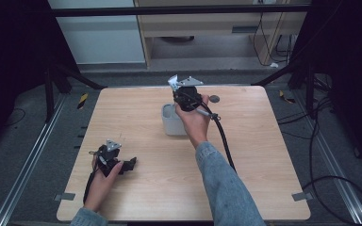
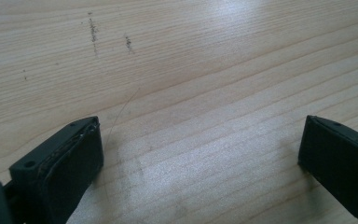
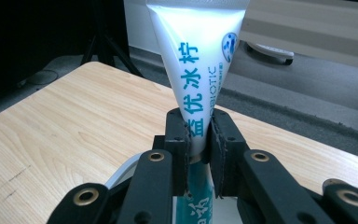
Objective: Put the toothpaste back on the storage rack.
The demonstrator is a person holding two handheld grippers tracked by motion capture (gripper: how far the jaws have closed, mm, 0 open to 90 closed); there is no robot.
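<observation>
Tube (image 3: pixel 196 79), one, perhaps over cup (image 1: pixel 171 123)

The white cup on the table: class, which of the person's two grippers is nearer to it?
Right. The right gripper hangs directly over the white cup, clamped on a toothpaste tube. The left gripper rests open on the table, off toward the person's near-left corner.

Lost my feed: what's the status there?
Right claw shut on white tube, above grey cup. Left claw open, on table. Nothing in the way.
</observation>
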